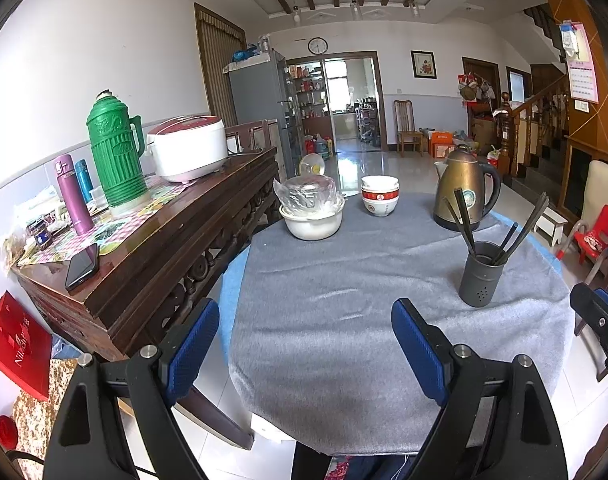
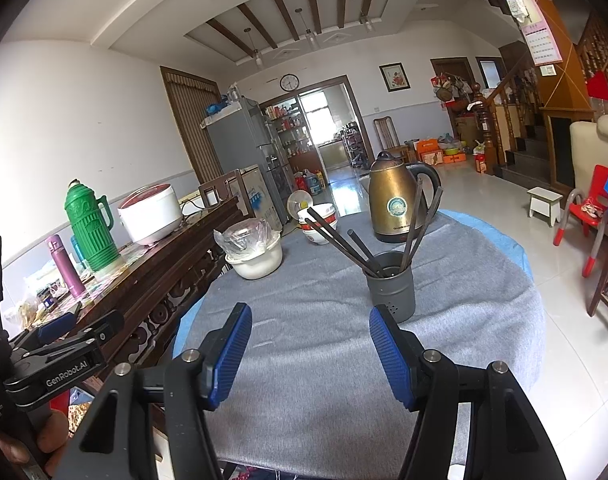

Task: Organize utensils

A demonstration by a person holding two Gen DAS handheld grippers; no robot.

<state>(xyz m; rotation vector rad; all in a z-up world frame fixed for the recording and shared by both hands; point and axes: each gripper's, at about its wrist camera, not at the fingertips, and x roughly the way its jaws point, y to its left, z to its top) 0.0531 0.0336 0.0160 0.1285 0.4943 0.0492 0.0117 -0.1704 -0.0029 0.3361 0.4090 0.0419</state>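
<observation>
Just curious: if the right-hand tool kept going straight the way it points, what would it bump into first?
Probably the grey table cover just ahead, since the right tool tilts downward; the utensil holder sits slightly right of that line.

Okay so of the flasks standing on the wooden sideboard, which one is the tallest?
The green thermos flask, ribbed, with a side handle, beside the rice cooker. It stands well above the slim purple bottle and the smaller blue bottle next to it.

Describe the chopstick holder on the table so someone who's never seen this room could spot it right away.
Start at the round table under the grey cloth. On it, in front of the brass-coloured electric kettle, stands the dark grey holder. It is the only dark cylinder there, with small holes near its base and dark chopsticks fanning out of its top, unlike the white bowls behind.
</observation>
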